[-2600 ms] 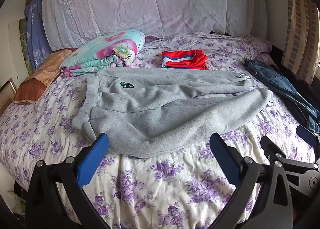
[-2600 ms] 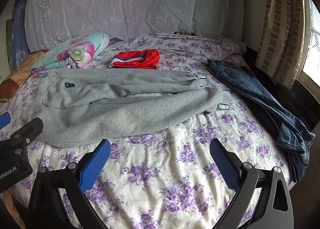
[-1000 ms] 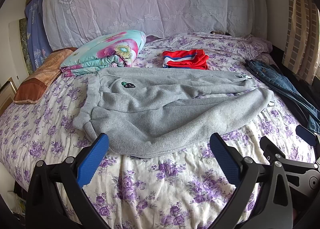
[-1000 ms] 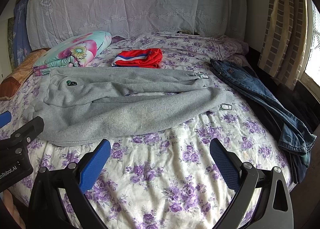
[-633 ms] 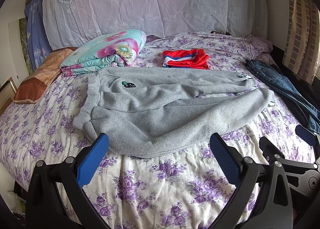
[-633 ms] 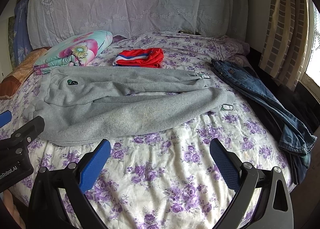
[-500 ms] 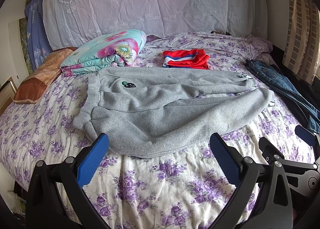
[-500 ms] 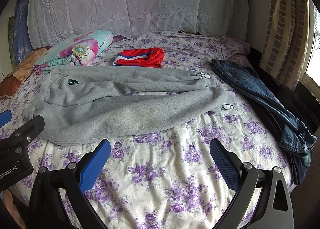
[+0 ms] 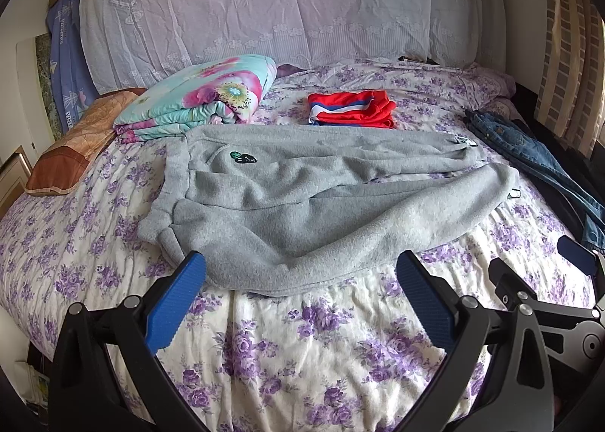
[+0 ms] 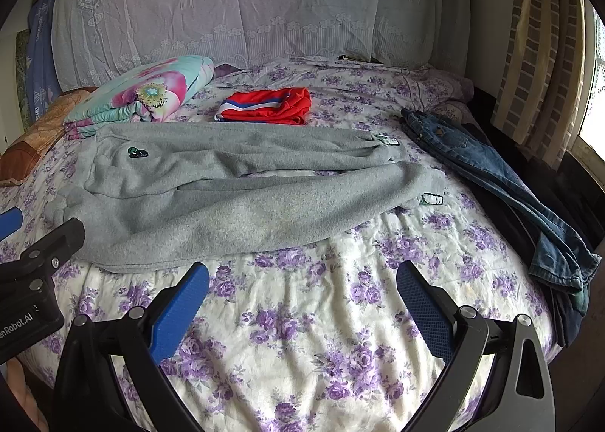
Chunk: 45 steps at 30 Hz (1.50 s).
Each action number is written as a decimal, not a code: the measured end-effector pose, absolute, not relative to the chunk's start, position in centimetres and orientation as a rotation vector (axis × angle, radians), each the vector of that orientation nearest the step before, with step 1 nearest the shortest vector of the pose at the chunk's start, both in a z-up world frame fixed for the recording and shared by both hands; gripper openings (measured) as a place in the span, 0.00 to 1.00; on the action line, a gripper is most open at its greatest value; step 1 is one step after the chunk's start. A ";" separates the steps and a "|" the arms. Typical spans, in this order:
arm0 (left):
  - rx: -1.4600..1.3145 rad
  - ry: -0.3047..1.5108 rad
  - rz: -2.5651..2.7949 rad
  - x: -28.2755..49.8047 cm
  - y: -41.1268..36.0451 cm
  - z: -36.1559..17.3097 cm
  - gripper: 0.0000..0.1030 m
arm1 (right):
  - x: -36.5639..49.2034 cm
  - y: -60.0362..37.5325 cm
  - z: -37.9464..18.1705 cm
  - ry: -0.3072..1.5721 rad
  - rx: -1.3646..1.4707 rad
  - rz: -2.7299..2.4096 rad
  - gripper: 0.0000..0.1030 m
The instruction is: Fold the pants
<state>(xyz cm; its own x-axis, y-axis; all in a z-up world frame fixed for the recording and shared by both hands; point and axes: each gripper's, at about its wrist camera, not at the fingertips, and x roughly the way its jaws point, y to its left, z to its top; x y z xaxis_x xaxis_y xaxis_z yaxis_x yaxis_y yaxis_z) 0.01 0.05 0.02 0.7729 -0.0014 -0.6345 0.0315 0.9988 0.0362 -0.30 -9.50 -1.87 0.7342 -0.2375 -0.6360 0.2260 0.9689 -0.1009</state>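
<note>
Left wrist view: left gripper (image 9: 300, 277) hovers low over the near edge of the bed (image 9: 287, 349), fingers spread wide, nothing in them. Right gripper (image 10: 302, 288) sits beside it, also wide open and empty, w/ its tips over bare sheet. Grey pants (image 9: 321, 197) lie spread across the bed, waistband to the left, legs running right, near hem just past the left tips. Behind: folded quilt (image 9: 204, 99), red shorts (image 9: 351, 109); jeans (image 10: 503, 186) on the right edge, lace cover (image 10: 245, 5) at the back.
</note>
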 end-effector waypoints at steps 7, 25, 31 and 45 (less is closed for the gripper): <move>0.050 0.695 -0.014 -0.3 0.7 -0.5 0.95 | -0.3 -9.4 -2.1 0.701 -0.021 -0.253 0.97; -0.470 1.007 0.053 7.3 16.1 -9.5 0.95 | -0.4 -12.2 -5.0 0.792 0.047 -0.277 0.97; -0.499 1.039 -0.035 11.8 15.5 -10.7 0.58 | -0.3 -13.5 -5.2 0.815 0.058 -0.297 0.97; -0.450 0.922 -0.057 10.5 16.6 -10.7 0.22 | 8.1 -30.9 -4.0 0.944 0.401 -0.316 0.97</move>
<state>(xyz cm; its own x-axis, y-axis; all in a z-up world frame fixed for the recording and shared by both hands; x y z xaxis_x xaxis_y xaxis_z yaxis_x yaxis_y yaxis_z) 10.54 16.55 -10.74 0.6093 -0.2370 -0.7567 -0.1427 0.9059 -0.3987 8.10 -30.86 -3.99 0.5500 -0.0869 -0.8307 0.4308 0.8816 0.1930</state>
